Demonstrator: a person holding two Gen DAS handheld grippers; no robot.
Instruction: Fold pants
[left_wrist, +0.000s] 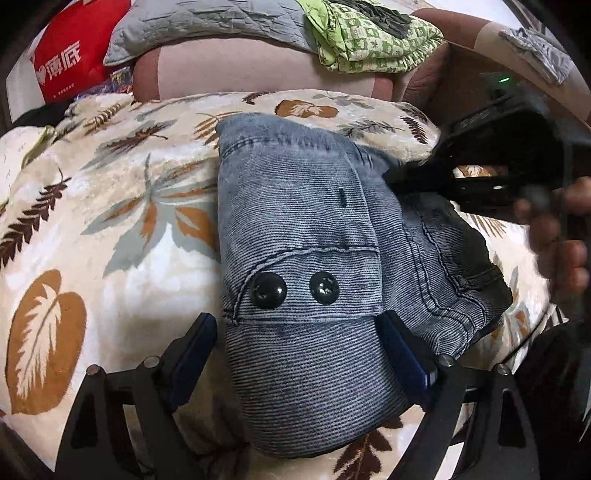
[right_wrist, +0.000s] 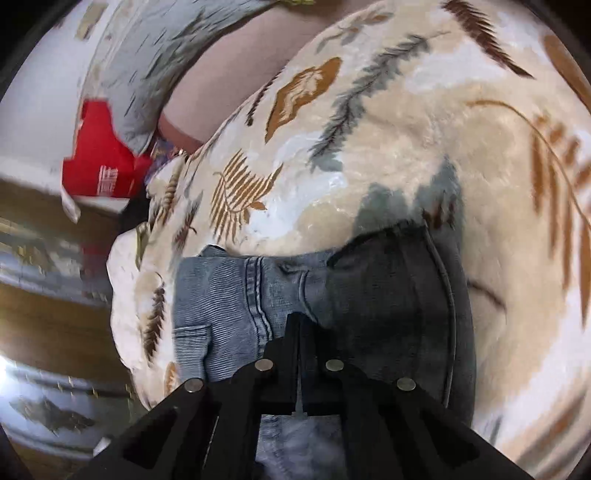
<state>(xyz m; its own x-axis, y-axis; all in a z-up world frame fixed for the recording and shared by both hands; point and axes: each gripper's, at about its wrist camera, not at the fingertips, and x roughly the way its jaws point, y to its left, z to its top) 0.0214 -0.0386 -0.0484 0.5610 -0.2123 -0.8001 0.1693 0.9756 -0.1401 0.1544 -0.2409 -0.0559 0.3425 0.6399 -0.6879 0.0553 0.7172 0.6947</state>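
Note:
The pants (left_wrist: 299, 221) are grey-blue denim, folded into a compact bundle on a leaf-print blanket (left_wrist: 110, 229). Two black buttons (left_wrist: 267, 290) face up on the near part. My left gripper (left_wrist: 297, 339) is open, its fingers on either side of the bundle's near end. My right gripper (left_wrist: 402, 177) shows at the bundle's right edge in the left wrist view. In the right wrist view my right gripper (right_wrist: 299, 321) is shut over the pants (right_wrist: 229, 295); I cannot tell if cloth is pinched between the fingertips.
The blanket (right_wrist: 406, 155) covers a sofa seat. Behind it are a pink sofa back (left_wrist: 236, 70), a grey quilted pillow (left_wrist: 207, 22), a green patterned cloth (left_wrist: 373, 37) and a red bag (left_wrist: 77, 51). A hand (left_wrist: 565, 236) holds the right gripper.

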